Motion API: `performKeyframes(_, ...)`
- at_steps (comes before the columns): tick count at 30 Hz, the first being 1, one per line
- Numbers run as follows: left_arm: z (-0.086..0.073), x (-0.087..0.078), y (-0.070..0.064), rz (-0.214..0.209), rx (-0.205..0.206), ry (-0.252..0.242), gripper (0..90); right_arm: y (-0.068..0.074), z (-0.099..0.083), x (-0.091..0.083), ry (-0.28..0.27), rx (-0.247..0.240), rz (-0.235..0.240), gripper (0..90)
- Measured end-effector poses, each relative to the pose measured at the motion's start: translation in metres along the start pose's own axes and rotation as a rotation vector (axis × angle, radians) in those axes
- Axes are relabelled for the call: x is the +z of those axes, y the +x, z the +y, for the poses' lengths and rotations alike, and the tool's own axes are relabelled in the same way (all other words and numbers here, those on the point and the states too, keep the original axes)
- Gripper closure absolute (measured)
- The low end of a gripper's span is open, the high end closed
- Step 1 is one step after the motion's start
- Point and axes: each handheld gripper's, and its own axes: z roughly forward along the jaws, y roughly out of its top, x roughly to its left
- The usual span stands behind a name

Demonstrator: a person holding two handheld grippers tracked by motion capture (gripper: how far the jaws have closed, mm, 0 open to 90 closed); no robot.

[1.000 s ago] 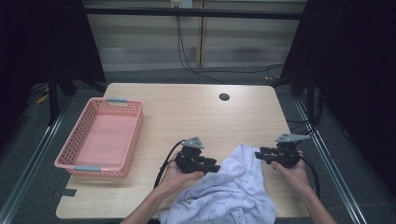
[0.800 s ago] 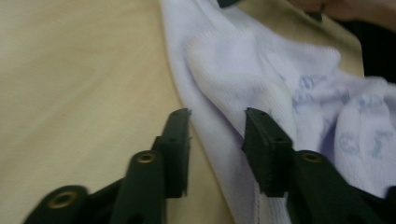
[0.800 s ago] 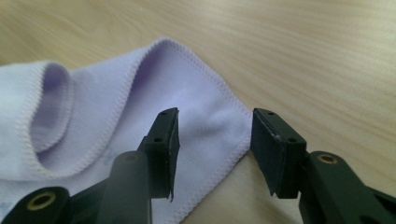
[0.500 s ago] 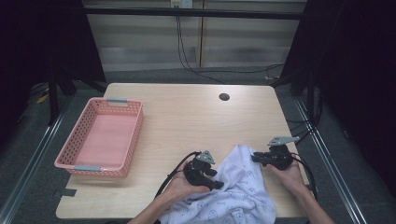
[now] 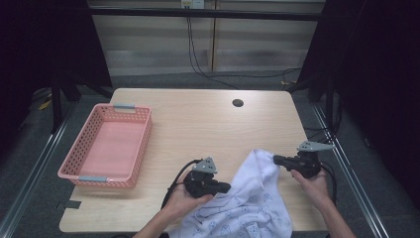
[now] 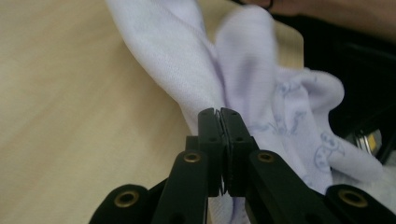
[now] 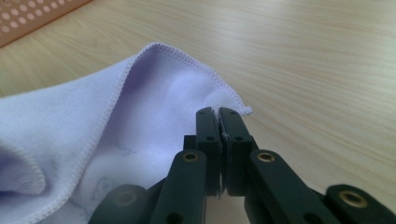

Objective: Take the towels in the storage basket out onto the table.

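Note:
A white cloth (image 5: 247,203) with a faint blue print lies crumpled at the table's near edge, between my two hands. My left gripper (image 5: 225,188) is shut on a fold of the cloth (image 6: 187,70) at its left side. My right gripper (image 5: 277,159) is shut on a hemmed corner of the cloth (image 7: 154,107) at its upper right. In both gripper views the jaws press together with fabric pinched between them. The cloth hangs over the front edge of the table.
A pink plastic basket (image 5: 81,148) stands at the left of the wooden table (image 5: 208,124), with nothing in it. A dark round hole (image 5: 237,103) sits near the table's far edge. Metal rails run along both sides of the table.
Both grippers have drawn nearer the front edge with the cloth. The left one moved right and down, and the cloth is bunched more between them.

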Motion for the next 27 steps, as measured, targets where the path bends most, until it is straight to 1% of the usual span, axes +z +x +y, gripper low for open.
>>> performKeyframes(1, 0.002, -0.007, 0.0, -0.001, -0.008, -0.024, 88.2, 0.001, 0.001, 0.001, -0.005, 0.0, 0.01, 88.3)
performKeyframes(2, 0.004, -0.012, 0.001, 0.019, -0.001, -0.028, 88.1, 0.002, 0.002, 0.001, -0.005, 0.003, 0.015, 88.3)
performKeyframes(3, 0.004, -0.017, 0.002, 0.047, 0.003, -0.018, 88.0, 0.004, 0.002, 0.002, -0.003, -0.001, 0.022, 88.3)
performKeyframes(4, 0.002, -0.02, 0.006, 0.063, -0.006, -0.01, 87.8, 0.005, 0.002, 0.004, 0.002, -0.008, 0.026, 88.3)
performKeyframes(6, -0.006, -0.021, 0.019, 0.097, -0.045, 0.0, 87.1, 0.007, 0.003, 0.007, 0.013, -0.01, 0.035, 88.3)
performKeyframes(7, -0.011, -0.019, 0.026, 0.12, -0.077, 0.02, 84.6, 0.007, 0.002, 0.009, 0.018, -0.016, 0.035, 88.3)
performKeyframes(8, -0.016, -0.017, 0.034, 0.127, -0.107, 0.039, 78.8, 0.008, 0.003, 0.01, 0.023, -0.016, 0.035, 88.3)
performKeyframes(9, -0.019, -0.016, 0.038, 0.122, -0.122, 0.045, 74.4, 0.008, 0.003, 0.011, 0.027, -0.02, 0.032, 88.3)
performKeyframes(10, -0.02, -0.015, 0.04, 0.126, -0.124, 0.043, 72.1, 0.008, 0.003, 0.012, 0.029, -0.017, 0.034, 88.3)
performKeyframes(11, -0.018, -0.014, 0.039, 0.138, -0.122, 0.031, 68.0, 0.008, 0.003, 0.013, 0.032, -0.016, 0.038, 88.3)
performKeyframes(12, -0.015, -0.013, 0.038, 0.134, -0.116, 0.023, 64.0, 0.008, 0.002, 0.014, 0.035, -0.025, 0.037, 88.3)
performKeyframes(14, -0.005, -0.006, 0.033, 0.105, -0.085, 0.01, 62.2, 0.007, 0.002, 0.017, 0.042, -0.023, 0.036, 88.3)
performKeyframes(16, 0.005, 0.009, 0.029, 0.099, -0.063, 0.026, 61.6, 0.006, 0.002, 0.019, 0.053, -0.018, 0.033, 88.3)
performKeyframes(17, 0.008, 0.019, 0.029, 0.084, -0.056, 0.034, 62.6, 0.006, 0.002, 0.02, 0.054, -0.021, 0.034, 88.2)
performKeyframes(18, 0.009, 0.029, 0.029, 0.07, -0.061, 0.047, 62.3, 0.006, 0.001, 0.02, 0.057, -0.018, 0.035, 88.2)
performKeyframes(19, 0.01, 0.04, 0.029, 0.058, -0.065, 0.071, 61.8, 0.005, 0.001, 0.02, 0.056, -0.019, 0.037, 88.2)
performKeyframes(20, 0.009, 0.051, 0.028, 0.062, -0.053, 0.108, 61.8, 0.005, 0.001, 0.02, 0.057, -0.017, 0.035, 88.2)
performKeyframes(21, 0.008, 0.06, 0.026, 0.07, -0.041, 0.125, 61.5, 0.005, 0.001, 0.019, 0.058, -0.018, 0.037, 88.2)
performKeyframes(22, 0.005, 0.068, 0.024, 0.058, -0.035, 0.136, 59.9, 0.005, 0.0, 0.019, 0.057, -0.017, 0.037, 88.1)
performKeyframes(23, 0.003, 0.073, 0.021, 0.044, -0.021, 0.16, 59.2, 0.005, 0.0, 0.019, 0.056, -0.018, 0.038, 88.2)
performKeyframes(24, 0.001, 0.076, 0.016, 0.038, 0.003, 0.168, 58.1, 0.004, 0.0, 0.019, 0.058, -0.018, 0.036, 88.1)
performKeyframes(25, 0.0, 0.076, 0.012, 0.025, 0.045, 0.194, 56.4, 0.004, -0.001, 0.019, 0.06, -0.015, 0.04, 88.1)
performKeyframes(26, -0.001, 0.076, 0.009, 0.021, 0.067, 0.206, 54.3, 0.004, -0.001, 0.019, 0.059, -0.019, 0.043, 88.1)
performKeyframes(27, -0.001, 0.076, 0.007, 0.027, 0.084, 0.206, 51.9, 0.004, -0.001, 0.019, 0.06, -0.019, 0.041, 88.1)
